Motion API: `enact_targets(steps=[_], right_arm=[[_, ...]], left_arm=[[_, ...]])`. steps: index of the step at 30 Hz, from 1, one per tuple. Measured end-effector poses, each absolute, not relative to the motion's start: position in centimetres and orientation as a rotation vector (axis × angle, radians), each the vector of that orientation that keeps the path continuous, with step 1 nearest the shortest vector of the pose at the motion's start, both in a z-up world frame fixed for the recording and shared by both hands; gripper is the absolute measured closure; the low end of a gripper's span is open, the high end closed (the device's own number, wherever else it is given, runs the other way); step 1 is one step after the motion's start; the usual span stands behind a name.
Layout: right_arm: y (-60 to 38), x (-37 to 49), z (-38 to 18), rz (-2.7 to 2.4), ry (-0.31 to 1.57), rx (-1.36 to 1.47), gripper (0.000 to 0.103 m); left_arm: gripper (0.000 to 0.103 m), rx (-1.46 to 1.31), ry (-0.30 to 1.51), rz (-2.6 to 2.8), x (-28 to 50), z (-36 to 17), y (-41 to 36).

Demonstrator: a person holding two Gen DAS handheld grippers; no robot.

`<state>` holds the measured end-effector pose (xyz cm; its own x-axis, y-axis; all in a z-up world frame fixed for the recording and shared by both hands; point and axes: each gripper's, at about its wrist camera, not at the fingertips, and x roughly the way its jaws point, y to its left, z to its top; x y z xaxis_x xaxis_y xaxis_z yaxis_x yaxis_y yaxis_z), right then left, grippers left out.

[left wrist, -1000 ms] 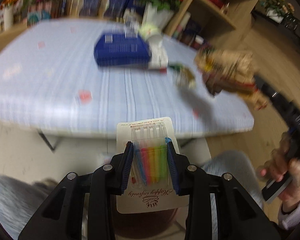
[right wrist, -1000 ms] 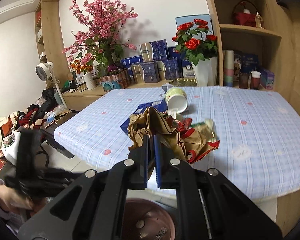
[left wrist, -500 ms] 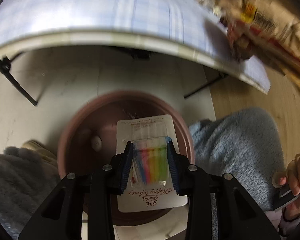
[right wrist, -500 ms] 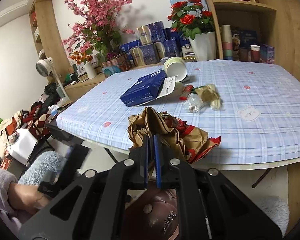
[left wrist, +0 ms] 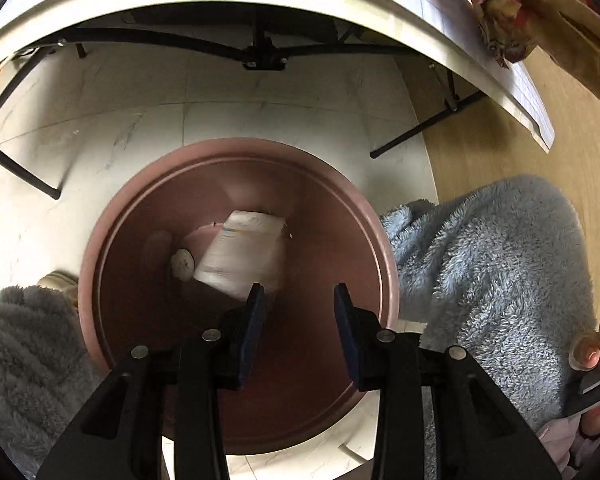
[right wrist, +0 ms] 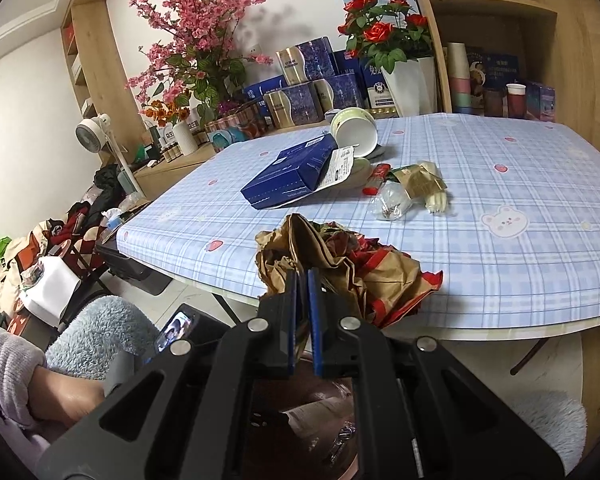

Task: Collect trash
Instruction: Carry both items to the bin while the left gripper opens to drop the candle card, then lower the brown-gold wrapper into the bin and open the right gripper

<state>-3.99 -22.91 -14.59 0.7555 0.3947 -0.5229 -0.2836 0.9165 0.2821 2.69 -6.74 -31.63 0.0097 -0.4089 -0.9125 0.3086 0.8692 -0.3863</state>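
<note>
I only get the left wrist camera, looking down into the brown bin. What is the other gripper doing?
Observer: The right gripper is shut on a crumpled brown paper bag, held out in front of the table edge.
Operator: Is there more trash on the table?
Observer: Yes. A blue box lies on the tablecloth, with a tipped paper cup behind it.
Operator: Anything else?
Observer: A clear plastic wrapper lies beside some gold and white packets, to the right of the box.
Operator: Is my card in the bin?
Observer: The right wrist view shows only a sliver of the bin under the gripper, with paper in it.
</note>
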Motion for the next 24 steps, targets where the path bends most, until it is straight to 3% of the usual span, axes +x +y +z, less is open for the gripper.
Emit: enact_targets(steps=[7,13,24], right_arm=[[-22.8,-4.0,-14.6,0.374,0.614,0.185,0.093],[-22.4,-3.8,-14.5,0.376,0.623,0.165,0.093],[-20.7,-4.2,-13.4,0.436,0.679,0.131,0.093]], left_arm=[[0.041,-0.147,1.377,-0.531,3.1,-29.7,-5.3],[0.020,-0.250,1.182,-0.444,3.3,-25.0,-1.4],[0.012,-0.365,0.865,-0.252,2.4,-17.0,6.5]])
